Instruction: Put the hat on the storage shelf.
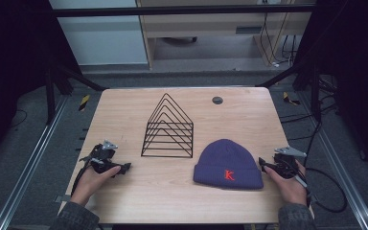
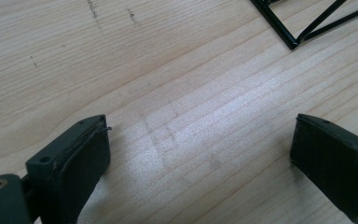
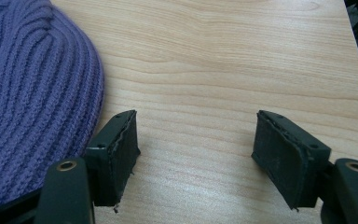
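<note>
Beanie: a purple ribbed knit beanie (image 1: pixel 228 164) with a red letter K on its folded cuff lies flat on the near right part of the wooden table (image 1: pixel 172 191), cuff toward the person.
Beanie to right gripper: the right gripper (image 1: pixel 268 166) sits just beside the beanie's right edge, apart from it; in the right gripper view the knit (image 3: pixel 32 93) runs along the outer side of the left-hand jaw, with bare wood between the jaws.
Right gripper: jaws spread wide, nothing between them; held in the person's right hand (image 1: pixel 290 184) low over the table's right edge.
Wire rack: a black wire rack (image 1: pixel 168 128) of nested pointed frames stands upright at mid-table, behind and to the left of the beanie, apart from it.
Left gripper: the left gripper (image 1: pixel 124 167) is held in the left hand (image 1: pixel 90 181) at the near left, well apart from the beanie; jaws spread wide, holding nothing, bare wood between them.
Rack to left gripper: a corner of the rack's base (image 2: pixel 291 32) shows ahead of the left gripper's jaws, clear of them.
Table hole: a small dark round disc (image 1: pixel 217 100) lies near the far edge.
</note>
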`<state>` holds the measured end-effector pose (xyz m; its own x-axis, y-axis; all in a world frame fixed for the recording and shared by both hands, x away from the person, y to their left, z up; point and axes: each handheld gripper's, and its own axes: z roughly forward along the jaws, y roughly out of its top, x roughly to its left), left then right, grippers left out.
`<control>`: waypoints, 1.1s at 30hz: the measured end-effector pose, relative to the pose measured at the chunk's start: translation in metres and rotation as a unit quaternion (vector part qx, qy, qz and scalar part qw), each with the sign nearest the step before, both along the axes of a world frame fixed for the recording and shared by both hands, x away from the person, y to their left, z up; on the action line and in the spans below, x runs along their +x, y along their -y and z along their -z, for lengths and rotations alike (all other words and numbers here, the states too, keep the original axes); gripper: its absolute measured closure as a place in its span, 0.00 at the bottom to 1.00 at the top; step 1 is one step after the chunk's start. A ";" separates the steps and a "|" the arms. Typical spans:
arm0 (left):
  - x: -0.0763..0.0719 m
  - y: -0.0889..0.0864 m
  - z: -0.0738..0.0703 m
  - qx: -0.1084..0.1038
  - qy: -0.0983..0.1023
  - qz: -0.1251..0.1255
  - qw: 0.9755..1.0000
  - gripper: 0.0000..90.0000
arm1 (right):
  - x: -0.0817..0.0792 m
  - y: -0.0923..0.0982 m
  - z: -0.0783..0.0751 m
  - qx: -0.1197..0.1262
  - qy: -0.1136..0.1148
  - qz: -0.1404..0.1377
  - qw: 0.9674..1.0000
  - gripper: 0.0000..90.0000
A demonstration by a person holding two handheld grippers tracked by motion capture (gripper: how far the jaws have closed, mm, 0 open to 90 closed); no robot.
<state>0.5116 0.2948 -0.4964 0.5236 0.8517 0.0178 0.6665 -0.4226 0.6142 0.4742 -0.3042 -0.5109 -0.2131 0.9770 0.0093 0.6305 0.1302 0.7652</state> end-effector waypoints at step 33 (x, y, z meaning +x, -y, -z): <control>-0.003 0.001 0.002 -0.001 0.004 0.007 1.000 0.00 | 0.079 -0.056 -0.075 -0.004 -0.102 -0.118 0.988 0.47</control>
<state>0.5089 0.2937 -0.4986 0.5346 0.8449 0.0202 0.6565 -0.4302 0.6196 0.5536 -0.2487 -0.4354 -0.4293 0.9005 0.0691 0.7234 0.2971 0.6232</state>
